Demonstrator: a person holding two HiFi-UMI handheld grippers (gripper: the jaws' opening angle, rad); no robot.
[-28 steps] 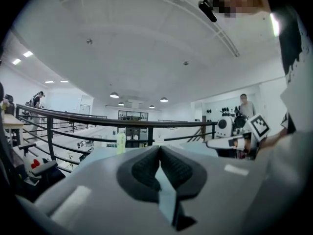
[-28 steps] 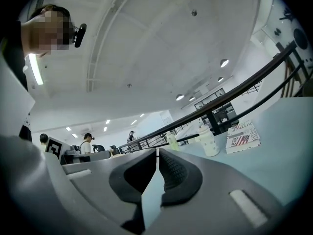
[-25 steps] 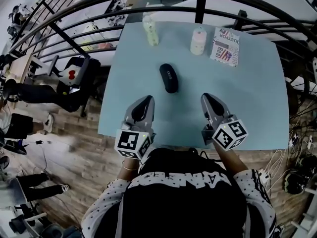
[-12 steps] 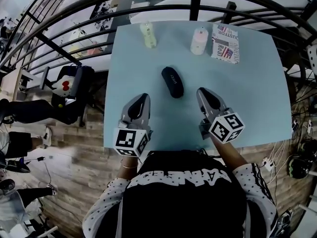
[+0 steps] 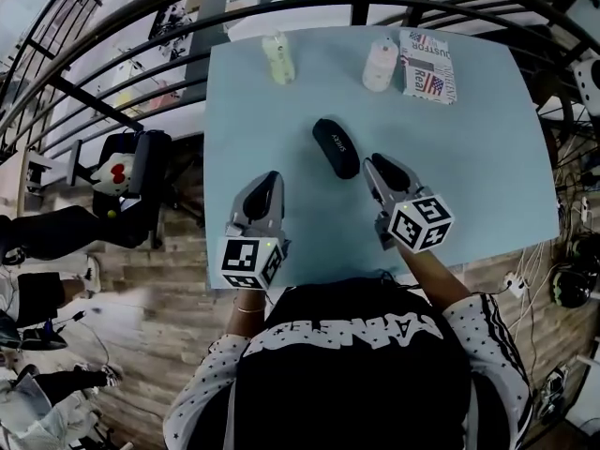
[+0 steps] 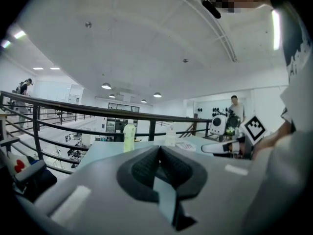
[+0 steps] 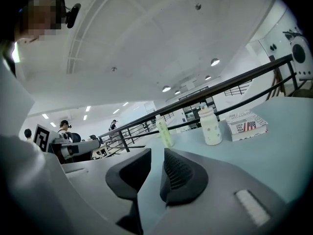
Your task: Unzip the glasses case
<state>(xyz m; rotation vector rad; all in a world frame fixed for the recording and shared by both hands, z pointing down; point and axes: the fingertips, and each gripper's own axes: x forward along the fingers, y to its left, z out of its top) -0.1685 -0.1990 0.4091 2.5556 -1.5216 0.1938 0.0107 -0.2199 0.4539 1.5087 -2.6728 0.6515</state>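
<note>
The black glasses case (image 5: 337, 147) lies zipped on the pale blue table (image 5: 469, 176), slanted, in the middle. My right gripper (image 5: 369, 163) points at the case's near right end, just short of it. Its jaws are opening, a narrow gap shows between the pads (image 7: 182, 173), and nothing is between them. My left gripper (image 5: 271, 178) hovers to the left of the case, a hand's width away, with its pads (image 6: 142, 168) meeting at the tip and nothing held. The case is hidden in both gripper views. In the left gripper view the right gripper (image 6: 226, 147) shows at the right.
At the table's far side stand a pale green bottle (image 5: 277, 57), a white bottle (image 5: 380, 64) and a printed packet (image 5: 427, 67). A dark metal railing (image 5: 281, 7) curves behind the table. The table's near edge runs just before the person's chest.
Both grippers have moved forward over the table towards the case. The right one has come up next to the case's near end.
</note>
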